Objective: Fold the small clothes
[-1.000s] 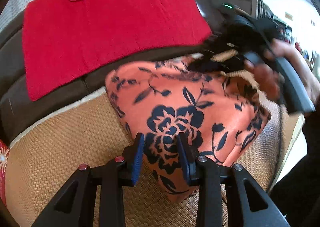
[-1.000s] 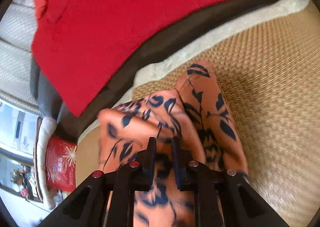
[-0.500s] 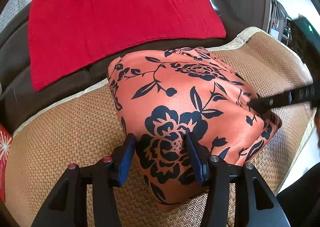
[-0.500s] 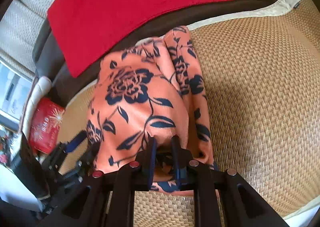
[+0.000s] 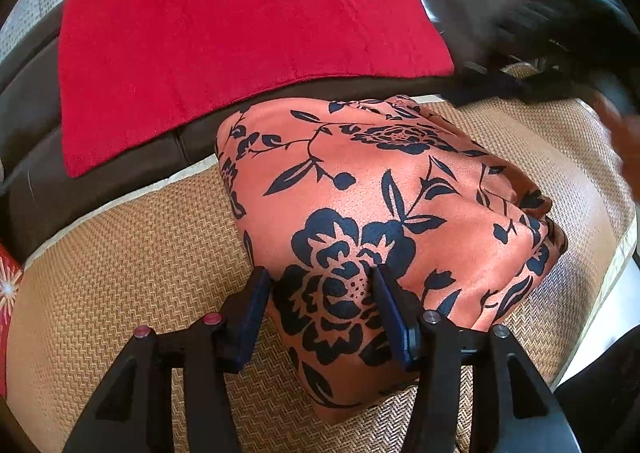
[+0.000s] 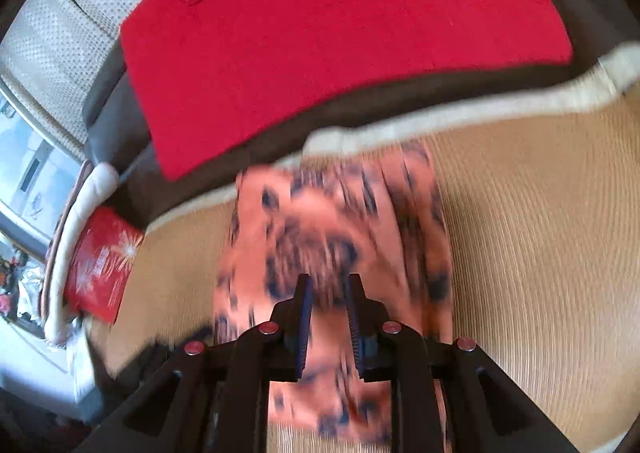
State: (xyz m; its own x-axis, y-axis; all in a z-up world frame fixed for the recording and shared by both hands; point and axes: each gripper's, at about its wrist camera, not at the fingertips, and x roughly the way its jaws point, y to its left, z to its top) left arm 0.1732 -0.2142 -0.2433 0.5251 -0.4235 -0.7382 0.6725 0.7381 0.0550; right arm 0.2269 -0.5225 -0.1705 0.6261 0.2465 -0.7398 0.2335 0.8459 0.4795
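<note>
Left wrist view: folded orange garment with dark blue floral print (image 5: 384, 213) lies on the woven tan mat (image 5: 120, 253), its far end at the mat's back edge, below a red cloth (image 5: 240, 33). Left gripper (image 5: 324, 313) fingers spread wide over the garment's near corner. Right gripper (image 6: 327, 317), blurred, fingers narrow with a gap above the garment.

Floral garment (image 6: 336, 221) motion-blurred in right wrist view, right gripper (image 5: 568, 33) smeared dark at left view's corner
</note>
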